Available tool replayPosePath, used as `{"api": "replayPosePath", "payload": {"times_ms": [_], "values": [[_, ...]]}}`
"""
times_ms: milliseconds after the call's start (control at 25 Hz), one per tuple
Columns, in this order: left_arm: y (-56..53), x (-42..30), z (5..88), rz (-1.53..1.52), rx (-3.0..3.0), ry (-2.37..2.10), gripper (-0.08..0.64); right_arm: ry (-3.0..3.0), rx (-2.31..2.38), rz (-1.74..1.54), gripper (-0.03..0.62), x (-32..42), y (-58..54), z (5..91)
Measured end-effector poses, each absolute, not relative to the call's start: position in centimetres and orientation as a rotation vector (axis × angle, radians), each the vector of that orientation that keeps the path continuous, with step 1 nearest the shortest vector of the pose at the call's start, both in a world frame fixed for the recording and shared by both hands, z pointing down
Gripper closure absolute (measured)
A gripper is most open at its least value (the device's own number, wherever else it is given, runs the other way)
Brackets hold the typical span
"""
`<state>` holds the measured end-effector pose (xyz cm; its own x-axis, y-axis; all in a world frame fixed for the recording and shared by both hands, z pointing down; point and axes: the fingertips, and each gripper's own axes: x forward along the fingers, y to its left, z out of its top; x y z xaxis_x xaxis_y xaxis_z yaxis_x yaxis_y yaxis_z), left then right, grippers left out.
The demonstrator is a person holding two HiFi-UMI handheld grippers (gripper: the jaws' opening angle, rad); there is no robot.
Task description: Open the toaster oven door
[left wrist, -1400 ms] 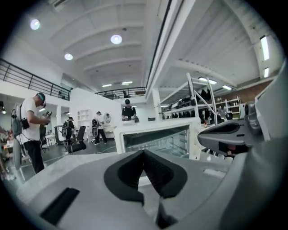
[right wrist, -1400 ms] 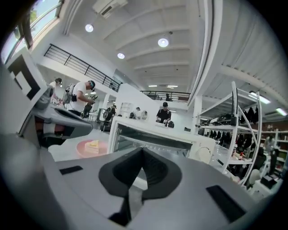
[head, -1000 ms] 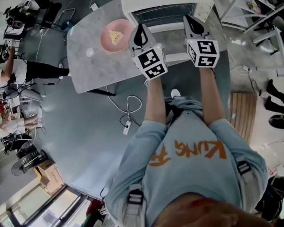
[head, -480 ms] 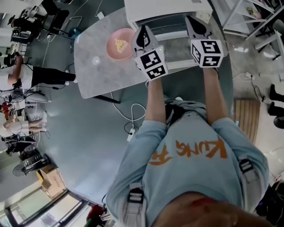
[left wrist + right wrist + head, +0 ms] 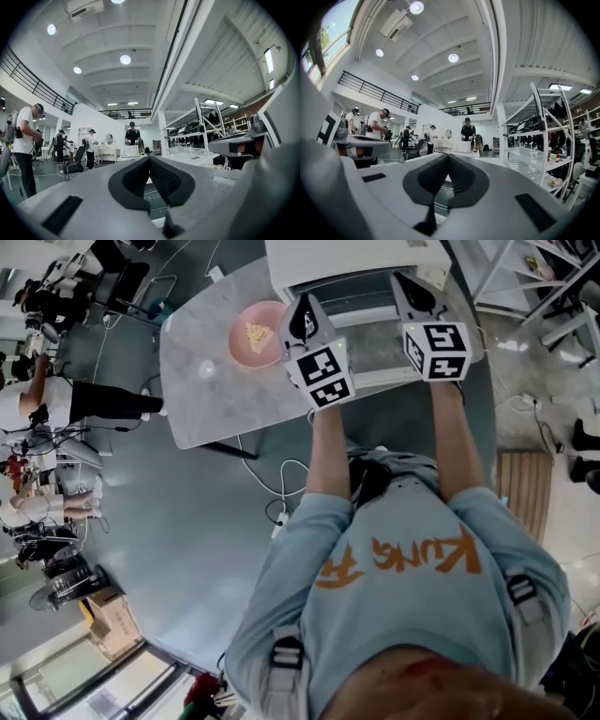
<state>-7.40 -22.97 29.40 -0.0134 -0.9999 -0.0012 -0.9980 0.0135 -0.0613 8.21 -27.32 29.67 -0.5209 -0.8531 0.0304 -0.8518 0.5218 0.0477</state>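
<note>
Upper centre: left gripper (image 5: 302, 304) and right gripper (image 5: 409, 285), jaws closed and empty, held side by side before the toaster oven (image 5: 356, 254) on the bench (image 5: 202, 390), presumably to work its door.

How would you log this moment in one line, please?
left claw: shut, empty | right claw: shut, empty | toaster oven door: appears folded down between claws | pink plate: left of oven

Pink plate (image 5: 241, 354); white toaster oven (image 5: 356, 254); grey mottled table (image 5: 206, 399); light-blue shirt (image 5: 394, 624), orange lettering.
</note>
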Motion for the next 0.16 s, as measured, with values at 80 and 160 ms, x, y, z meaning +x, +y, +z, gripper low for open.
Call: {"api": "replayPosePath", "payload": {"times_ms": [80,160], "values": [[-23.18,-7.63,29.53,-0.071,-2.174,2.207,0.557,-2.698,1.508,-0.043,0.595,8.00,-27.55,29.69],[-23.38,-7.84,29.62,-0.074,-2.173,2.209,0.557,-2.701,1.506,-0.054,0.595,7.82,-27.88,29.72]]}}
